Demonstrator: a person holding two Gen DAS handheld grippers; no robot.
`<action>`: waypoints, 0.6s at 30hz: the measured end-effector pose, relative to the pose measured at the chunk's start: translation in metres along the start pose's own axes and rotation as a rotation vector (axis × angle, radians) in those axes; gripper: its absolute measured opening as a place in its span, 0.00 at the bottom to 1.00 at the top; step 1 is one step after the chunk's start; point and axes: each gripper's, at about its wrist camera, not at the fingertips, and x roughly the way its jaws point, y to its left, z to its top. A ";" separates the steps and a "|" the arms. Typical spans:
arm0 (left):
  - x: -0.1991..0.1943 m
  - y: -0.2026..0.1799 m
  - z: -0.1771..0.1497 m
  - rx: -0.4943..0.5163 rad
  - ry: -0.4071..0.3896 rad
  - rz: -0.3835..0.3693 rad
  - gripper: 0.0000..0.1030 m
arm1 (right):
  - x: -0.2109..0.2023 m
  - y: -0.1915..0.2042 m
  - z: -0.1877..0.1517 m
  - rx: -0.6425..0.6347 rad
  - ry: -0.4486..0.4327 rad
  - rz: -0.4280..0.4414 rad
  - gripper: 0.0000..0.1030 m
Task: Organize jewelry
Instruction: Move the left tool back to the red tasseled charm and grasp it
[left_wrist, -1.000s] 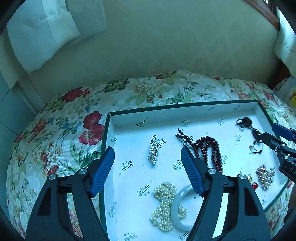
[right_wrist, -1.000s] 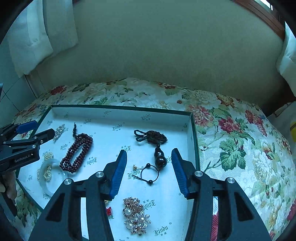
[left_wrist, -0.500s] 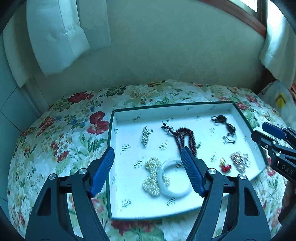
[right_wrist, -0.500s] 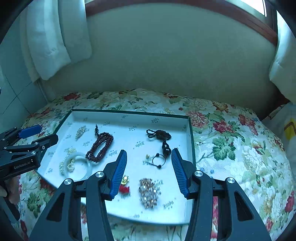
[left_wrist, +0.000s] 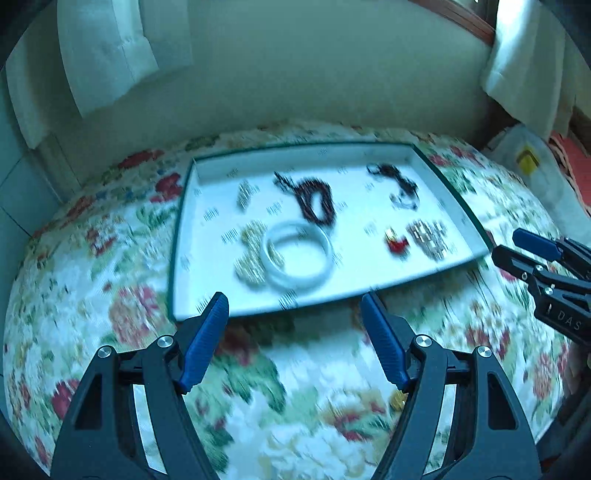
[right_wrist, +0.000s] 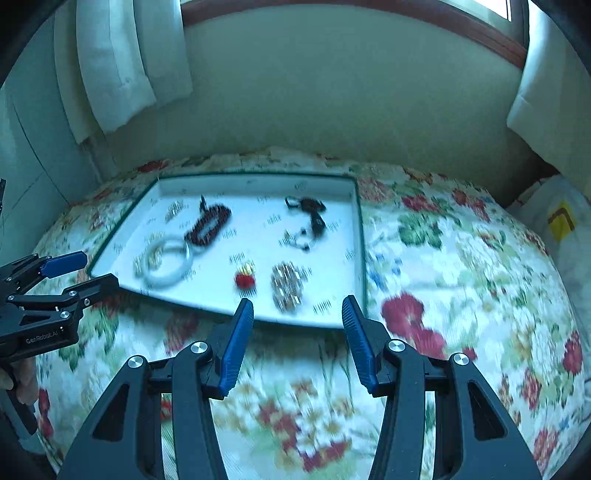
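A white tray with a green rim (left_wrist: 207, 295) (right_wrist: 354, 236) lies on a floral bedspread. In it lie a white bangle (left_wrist: 295, 254) (right_wrist: 168, 260) over a pearl piece (left_wrist: 251, 254), a dark red bead bracelet (left_wrist: 316, 203) (right_wrist: 208, 225), a black cord pendant (left_wrist: 399, 182) (right_wrist: 314, 214), a small crystal brooch (left_wrist: 243, 194), a red charm (left_wrist: 396, 242) (right_wrist: 245, 277) and a crystal cluster (left_wrist: 428, 236) (right_wrist: 288, 282). My left gripper (left_wrist: 295, 306) (right_wrist: 85, 269) is open and empty, just short of the tray's near edge. My right gripper (right_wrist: 297, 306) (left_wrist: 506, 245) is open and empty near the tray's near right corner.
The floral bedspread (left_wrist: 295, 387) (right_wrist: 461, 295) spreads all round the tray. A beige wall (right_wrist: 332, 103) and white curtains (left_wrist: 110, 55) (right_wrist: 122, 66) stand behind. A plastic bag with a yellow mark (right_wrist: 561, 221) lies at the far right.
Both grippers have pulled back and up from above the tray; the tray now looks smaller and farther. Both stay open and empty. The jewelry has not moved.
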 end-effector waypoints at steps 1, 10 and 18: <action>0.000 -0.002 -0.004 0.000 0.006 -0.002 0.70 | -0.002 -0.003 -0.005 0.000 0.004 -0.005 0.49; -0.011 -0.024 -0.039 0.007 0.050 -0.023 0.63 | -0.014 -0.012 -0.033 -0.023 0.034 -0.006 0.47; -0.012 -0.046 -0.068 0.039 0.090 -0.041 0.63 | -0.020 -0.017 -0.052 -0.036 0.049 0.002 0.47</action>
